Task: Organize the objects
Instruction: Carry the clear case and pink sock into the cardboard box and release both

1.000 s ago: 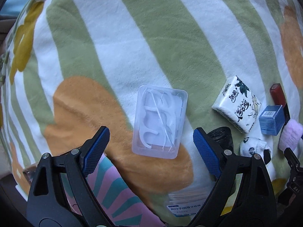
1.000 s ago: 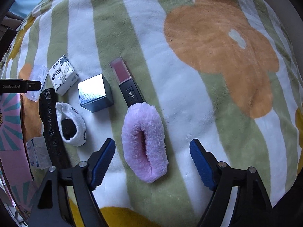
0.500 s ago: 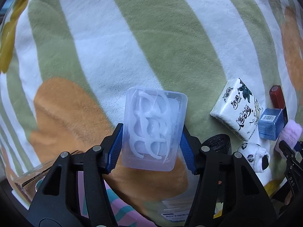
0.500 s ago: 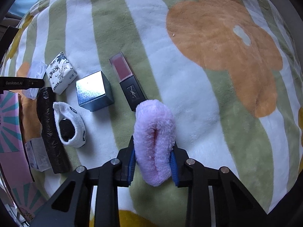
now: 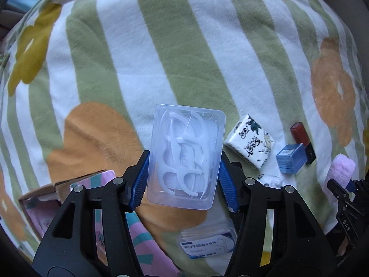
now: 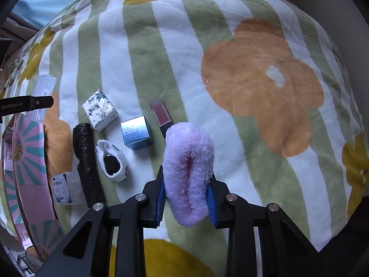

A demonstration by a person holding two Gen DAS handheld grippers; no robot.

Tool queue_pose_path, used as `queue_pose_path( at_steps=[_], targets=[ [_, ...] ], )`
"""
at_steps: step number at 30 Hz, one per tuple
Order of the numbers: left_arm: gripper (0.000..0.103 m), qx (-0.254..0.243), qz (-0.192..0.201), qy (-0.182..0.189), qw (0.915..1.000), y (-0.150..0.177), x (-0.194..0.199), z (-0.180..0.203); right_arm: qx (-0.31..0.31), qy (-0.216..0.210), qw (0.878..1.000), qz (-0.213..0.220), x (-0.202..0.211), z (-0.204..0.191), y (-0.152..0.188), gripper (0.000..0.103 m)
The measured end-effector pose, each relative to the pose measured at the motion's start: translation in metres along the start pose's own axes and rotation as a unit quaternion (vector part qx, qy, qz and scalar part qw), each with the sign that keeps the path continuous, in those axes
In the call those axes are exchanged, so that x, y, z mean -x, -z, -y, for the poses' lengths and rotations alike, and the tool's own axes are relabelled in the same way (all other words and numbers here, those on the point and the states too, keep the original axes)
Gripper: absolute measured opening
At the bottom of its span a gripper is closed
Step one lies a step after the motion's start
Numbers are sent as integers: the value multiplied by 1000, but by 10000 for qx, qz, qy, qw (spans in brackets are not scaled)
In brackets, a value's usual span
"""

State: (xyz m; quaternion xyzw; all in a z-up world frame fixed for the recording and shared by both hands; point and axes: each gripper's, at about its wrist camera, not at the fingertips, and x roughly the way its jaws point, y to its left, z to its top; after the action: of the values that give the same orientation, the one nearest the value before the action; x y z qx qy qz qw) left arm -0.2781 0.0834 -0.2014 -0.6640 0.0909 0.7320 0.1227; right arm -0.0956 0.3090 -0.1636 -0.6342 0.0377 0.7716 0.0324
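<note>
L gripper [image 5: 183, 180] clamped on clear floss-pick box [image 5: 185, 154] by long sides, off blanket [image 5: 161, 46] mid | stiff, light, slick, grip low | R gripper [image 6: 186, 196] pinching pink fluffy pad [image 6: 188, 173], soft, squashes, hold mid | box [image 6: 30, 161] at blanket's left edge

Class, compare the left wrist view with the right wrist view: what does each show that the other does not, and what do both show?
Left only: the left tongs gripping the clear floss pick box. Right only: the black roll in full, and a whole orange flower on the blanket. Both: tissue pack, blue box, lipstick and pink fluffy pouch, held by the right tongs.
</note>
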Motion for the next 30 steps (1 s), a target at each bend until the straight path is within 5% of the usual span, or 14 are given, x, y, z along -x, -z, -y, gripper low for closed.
queue_pose_path(
  at_steps=[5,14,22,30],
  targets=[
    [53,324,551,114,9979,24,61,0,252,-31,9992,312,31,-15,-41,28],
    [53,804,1430,-18,9864,83,144,-19,843,-222,9935,731,108,-62,-38,28],
    [53,1562,1662,16,9736,164,188,-30,1149,-393,9890,839,146,-107,-12,28],
    [53,1929,1918,-3,9623,199,209,-53,1579,-485,9818,938,162,-141,0,28]
  ],
)
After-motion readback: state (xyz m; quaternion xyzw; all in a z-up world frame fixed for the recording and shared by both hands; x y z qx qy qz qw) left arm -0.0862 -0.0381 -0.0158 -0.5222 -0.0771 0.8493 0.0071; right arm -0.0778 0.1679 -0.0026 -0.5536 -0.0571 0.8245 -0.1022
